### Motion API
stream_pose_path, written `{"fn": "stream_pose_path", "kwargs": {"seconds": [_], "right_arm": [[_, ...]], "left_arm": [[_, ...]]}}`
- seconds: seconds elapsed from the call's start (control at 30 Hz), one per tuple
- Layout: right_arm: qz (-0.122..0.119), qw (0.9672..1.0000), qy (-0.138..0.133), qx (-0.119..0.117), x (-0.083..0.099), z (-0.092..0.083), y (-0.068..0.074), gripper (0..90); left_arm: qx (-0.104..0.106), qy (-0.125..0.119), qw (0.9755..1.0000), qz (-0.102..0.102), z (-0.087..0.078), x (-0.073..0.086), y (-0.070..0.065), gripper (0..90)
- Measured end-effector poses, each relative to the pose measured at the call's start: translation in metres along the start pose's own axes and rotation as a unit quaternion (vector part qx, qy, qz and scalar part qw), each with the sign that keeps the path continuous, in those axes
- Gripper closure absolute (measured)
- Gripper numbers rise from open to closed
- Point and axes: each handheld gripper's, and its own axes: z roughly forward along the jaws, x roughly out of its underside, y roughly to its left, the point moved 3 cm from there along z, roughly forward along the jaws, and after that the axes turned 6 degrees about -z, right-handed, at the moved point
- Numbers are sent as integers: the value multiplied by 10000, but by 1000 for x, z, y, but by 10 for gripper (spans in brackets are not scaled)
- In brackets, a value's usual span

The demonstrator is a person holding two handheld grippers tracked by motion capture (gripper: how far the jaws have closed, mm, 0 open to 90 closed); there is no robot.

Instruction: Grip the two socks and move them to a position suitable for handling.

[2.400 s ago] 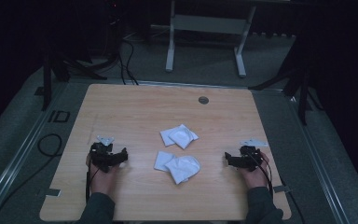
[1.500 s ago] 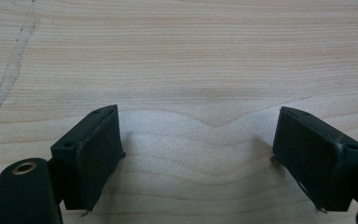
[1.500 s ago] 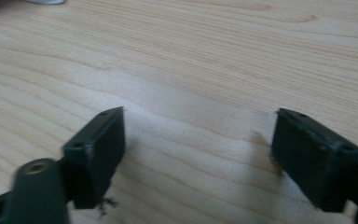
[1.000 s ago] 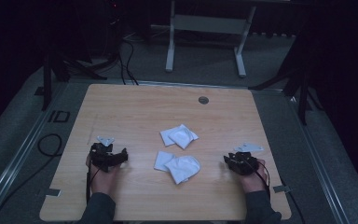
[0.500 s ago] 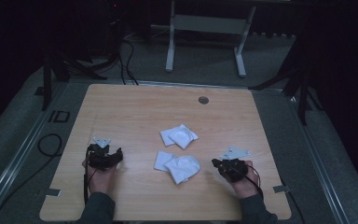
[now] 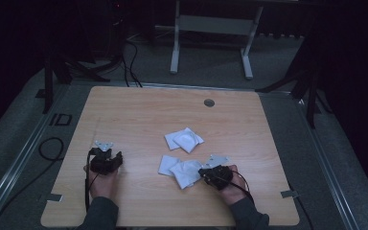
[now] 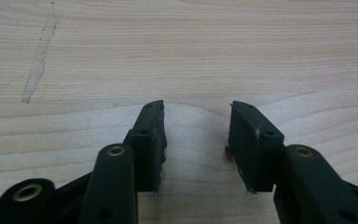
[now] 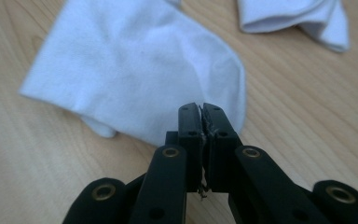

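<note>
high view: dim, dark surroundings | gripper views: bright, even light | far cloth point(image 8: 293, 18) blurred

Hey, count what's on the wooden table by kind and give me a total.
Folded white cloths: 2, a far one and a near one
Black two-jaw grippers: 2, the left gripper and the right gripper
Total: 4
</note>
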Motion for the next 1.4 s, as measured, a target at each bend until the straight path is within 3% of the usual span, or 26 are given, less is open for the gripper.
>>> {"fn": "stream_pose_path", "kwargs": {"seconds": [0.2,0.43,0.6,0.73,0.9,1.1,1.33,1.4], "right_arm": [[13,10000,-14,-28,-4,8,5,884],[-14,9999,-113,-26,-14,15,18,884],[-127,9998,-130,-104,-22,20,25,887],[-126,9996,-186,-189,-29,26,28,888],[-184,9993,-202,-245,-36,31,32,889],[-185,9992,-237,-280,-39,34,34,888],[-176,9992,-224,-297,-40,34,34,875],[-140,9990,-321,-278,-41,30,33,869]], "left_arm": [[109,106,9999,-49,-2,0,-2,608],[378,192,9987,283,-7,1,-17,650],[646,105,9962,570,-10,1,-32,693],[854,81,9924,884,-15,2,-48,752],[1123,19,9866,1185,-18,5,-69,888],[1483,6,9796,1360,-17,8,-86,896],[1497,218,9753,1608,-8,14,-96,895],[1471,217,9752,1641,-8,14,-97,895]]}}
